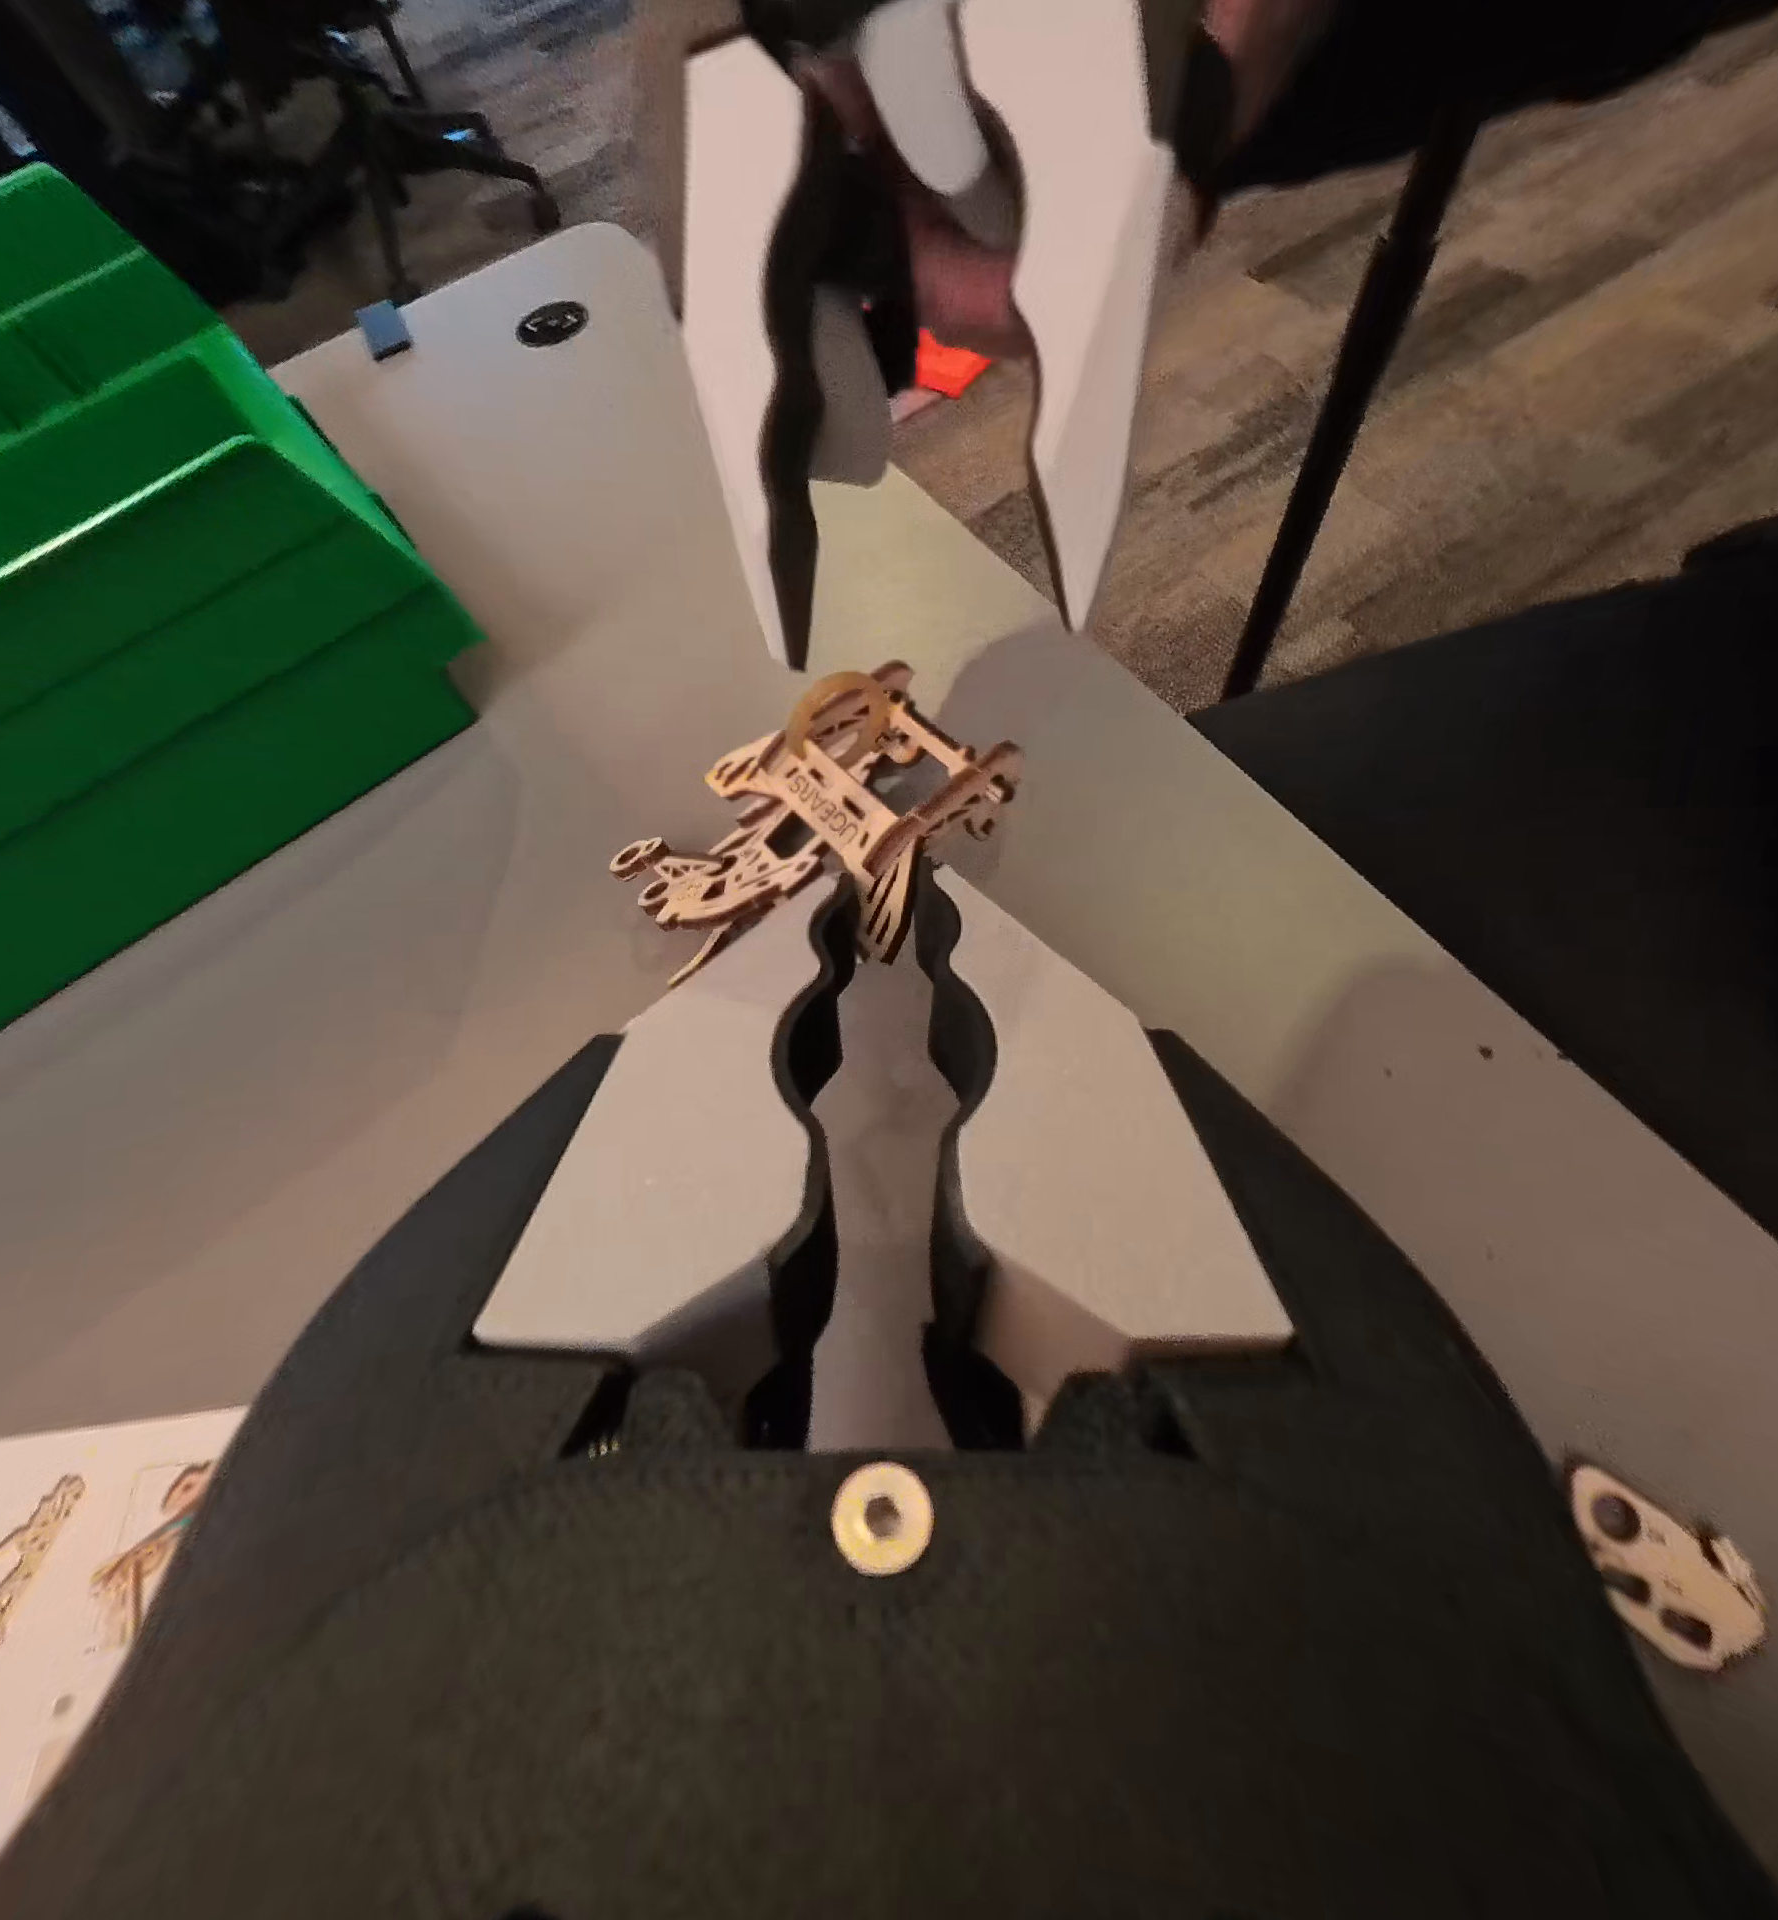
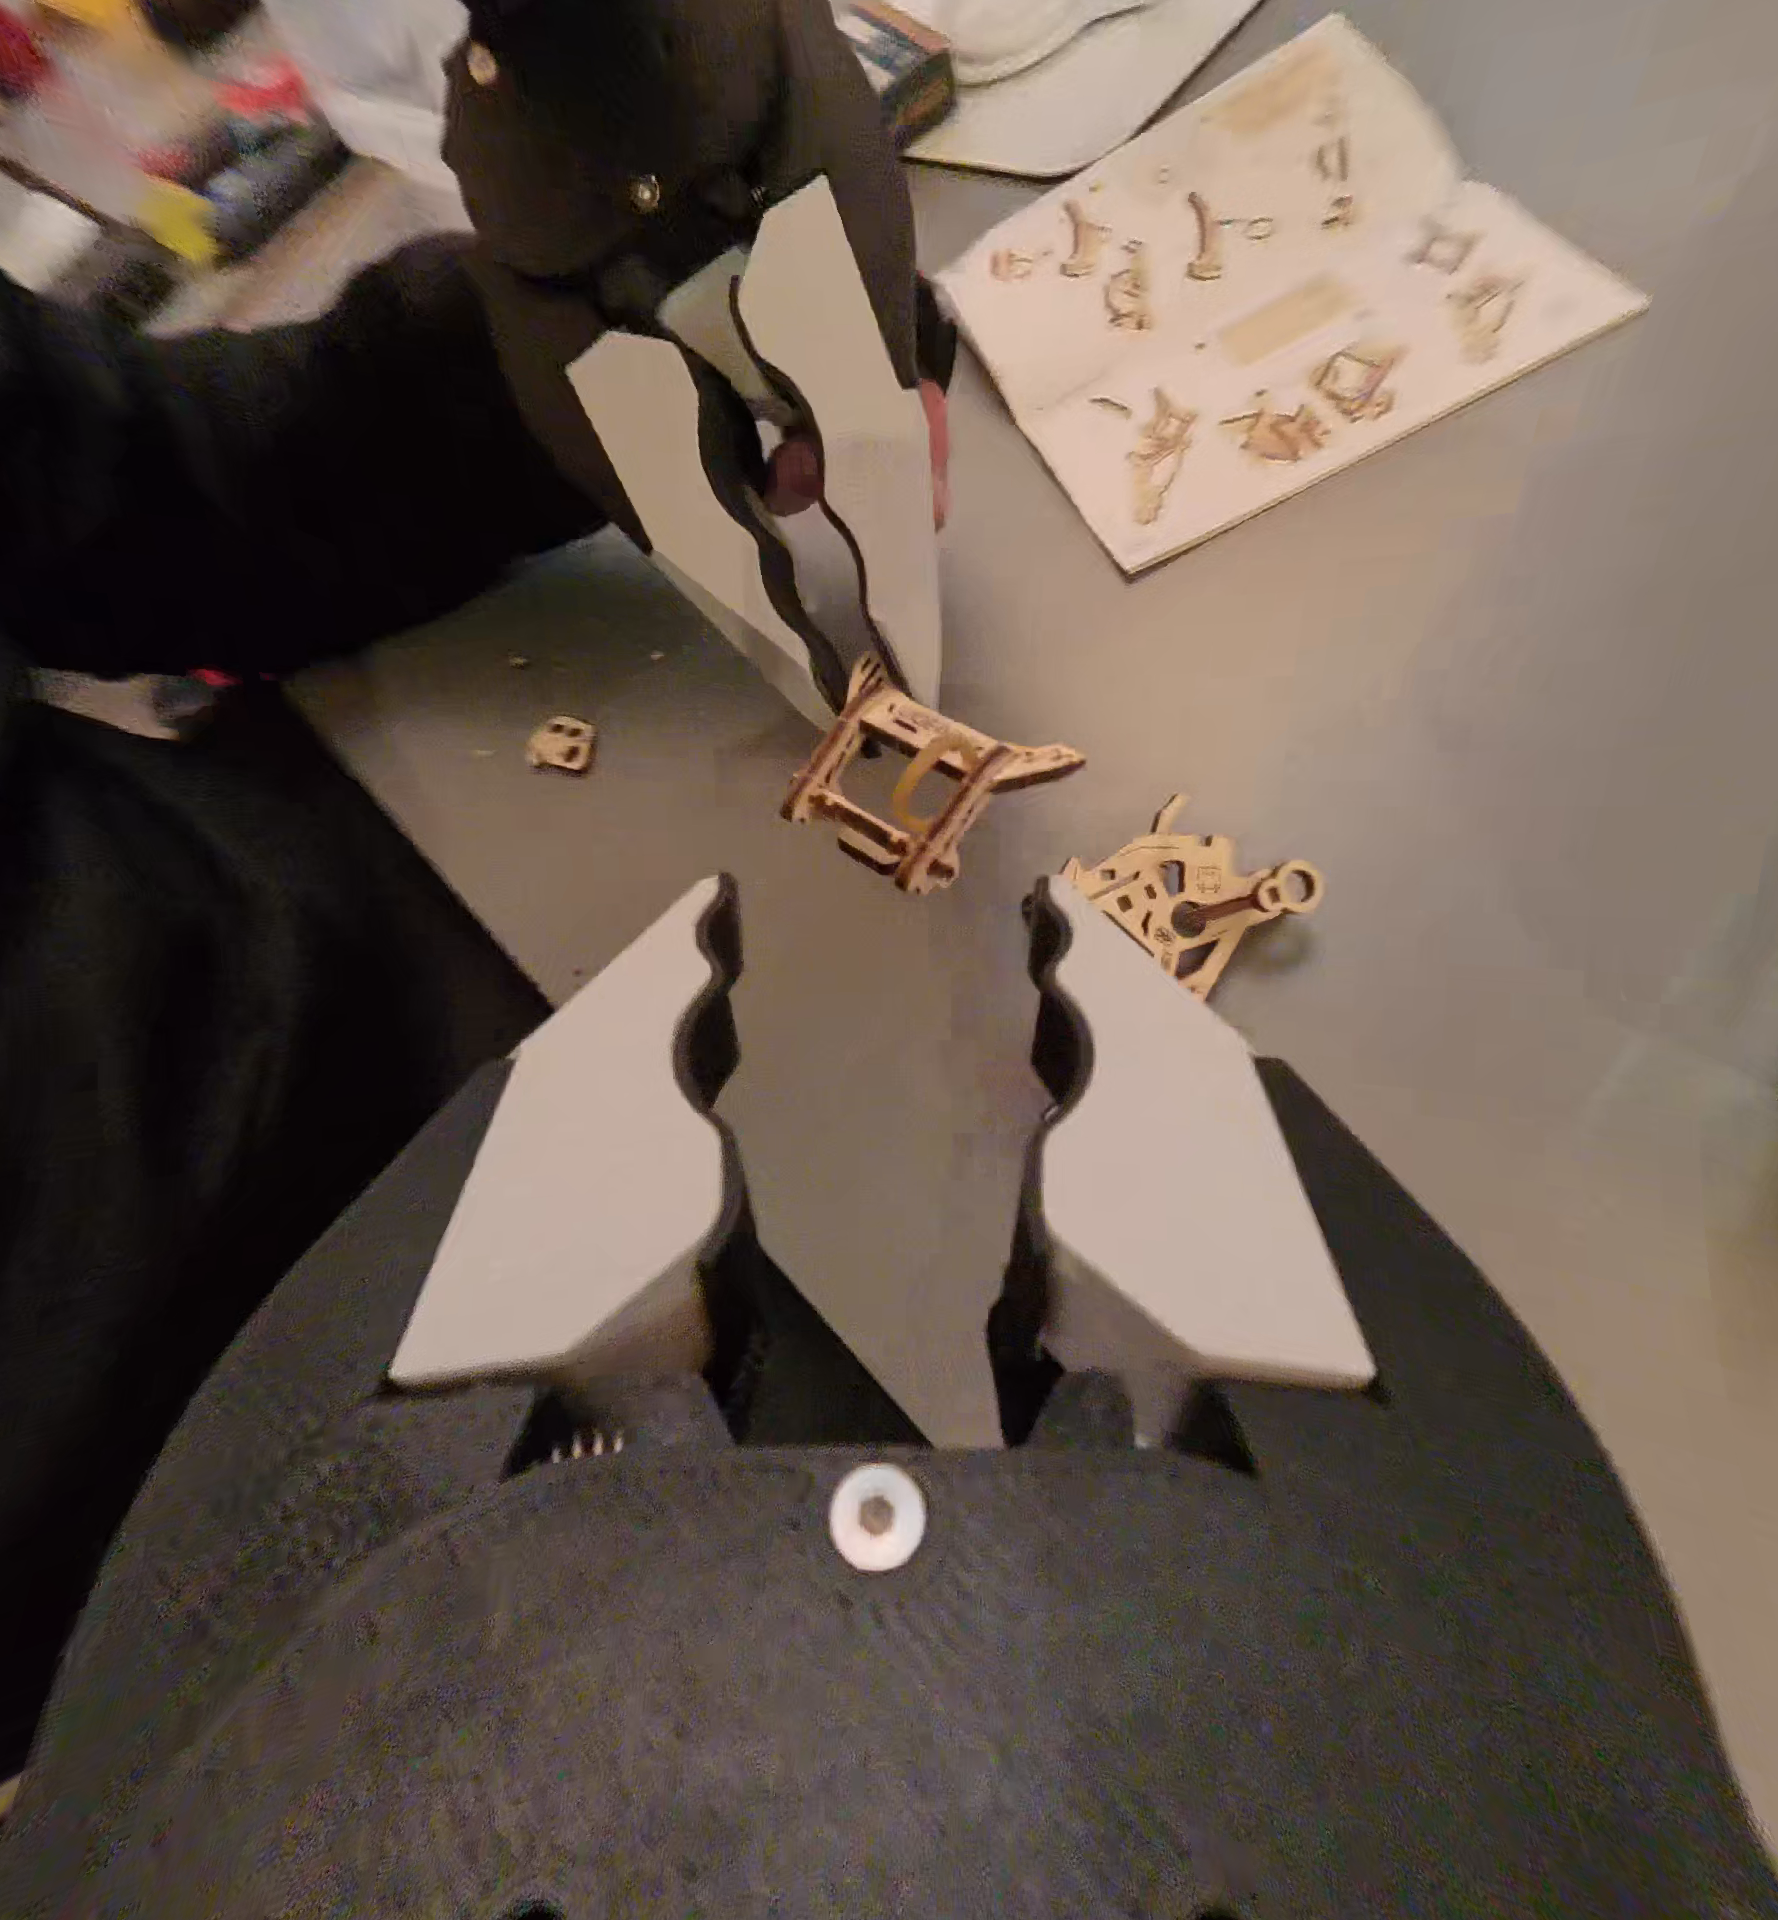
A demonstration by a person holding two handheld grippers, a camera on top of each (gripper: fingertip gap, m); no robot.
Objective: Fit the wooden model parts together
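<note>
Wooden frame (image 1: 864, 800) is pinched by the left gripper (image 1: 880, 914); the loose arm piece (image 2: 1186, 904) should be grasped squarely by the wide-spread, empty right gripper (image 2: 885, 914).

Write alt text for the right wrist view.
The open right gripper hovers over a grey table, empty, aimed at a wooden frame that the left gripper pinches at its far end. A second wooden piece lies by the right fingertip, an instruction sheet beyond.
</note>
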